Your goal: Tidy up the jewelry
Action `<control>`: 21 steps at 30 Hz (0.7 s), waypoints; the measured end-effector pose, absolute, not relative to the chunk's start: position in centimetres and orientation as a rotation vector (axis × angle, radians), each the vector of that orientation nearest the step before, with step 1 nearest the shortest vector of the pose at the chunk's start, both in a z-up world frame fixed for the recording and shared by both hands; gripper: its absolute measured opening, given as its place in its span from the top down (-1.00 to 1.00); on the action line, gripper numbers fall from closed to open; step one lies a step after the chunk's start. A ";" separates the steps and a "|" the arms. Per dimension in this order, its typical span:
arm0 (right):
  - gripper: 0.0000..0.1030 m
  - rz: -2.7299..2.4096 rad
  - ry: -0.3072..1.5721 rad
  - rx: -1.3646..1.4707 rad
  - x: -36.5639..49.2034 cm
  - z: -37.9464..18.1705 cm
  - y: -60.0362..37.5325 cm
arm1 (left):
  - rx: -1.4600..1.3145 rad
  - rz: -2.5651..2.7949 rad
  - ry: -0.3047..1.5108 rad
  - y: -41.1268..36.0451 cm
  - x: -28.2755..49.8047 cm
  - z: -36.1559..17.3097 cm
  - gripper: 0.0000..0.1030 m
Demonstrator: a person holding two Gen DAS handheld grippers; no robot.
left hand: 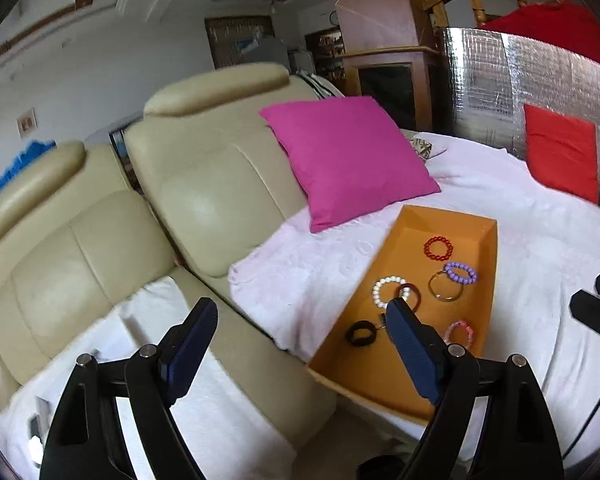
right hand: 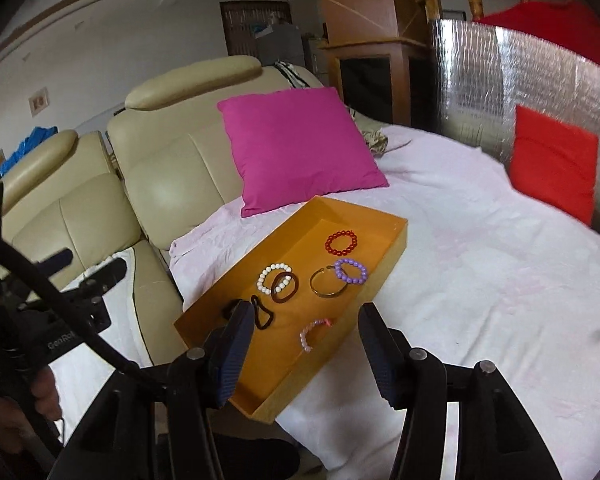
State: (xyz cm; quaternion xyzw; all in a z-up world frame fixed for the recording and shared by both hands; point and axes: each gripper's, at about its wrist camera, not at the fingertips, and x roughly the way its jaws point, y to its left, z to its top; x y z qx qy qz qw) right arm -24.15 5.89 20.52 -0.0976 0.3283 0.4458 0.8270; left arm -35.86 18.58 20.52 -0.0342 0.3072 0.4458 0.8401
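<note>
Jewelry sits gathered in the shallow orange rectangular tray (right hand: pixel 384 276), which lies on the white blanket (right hand: pixel 480 280) over the seat, in front of the magenta square cushion (right hand: pixel 300 148). Inside lie a red beaded bracelet (right hand: pixel 341 242), a purple beaded bracelet (right hand: pixel 351 271), a thin gold metal bangle (right hand: pixel 327 283) touching the purple one, a white beaded bracelet (right hand: pixel 274 278) overlapping a dark brown ring bracelet (right hand: pixel 285 287), black elastic bands (right hand: pixel 260 314) and a pink beaded bracelet (right hand: pixel 312 334). No piece shows on the blanket outside the tray. The left gripper (left hand: pixel 300 328) hangs with its jaws wide apart and nothing between them; the right gripper (right hand: pixel 306 328) is likewise apart and empty, above the tray's near end. Collecting looks essentially finished; at most, separating the overlapping pieces may remain.
</note>
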 end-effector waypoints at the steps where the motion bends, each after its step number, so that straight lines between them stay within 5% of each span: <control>1: -0.13 0.947 0.690 -0.207 -24.7 20.8 5.6 | -0.046 0.958 0.649 18.0 -36.1 20.8 -0.68; 21: -0.19 0.811 0.692 -0.198 -29.1 23.0 2.3 | -0.018 0.962 0.572 13.5 -38.6 23.7 -0.68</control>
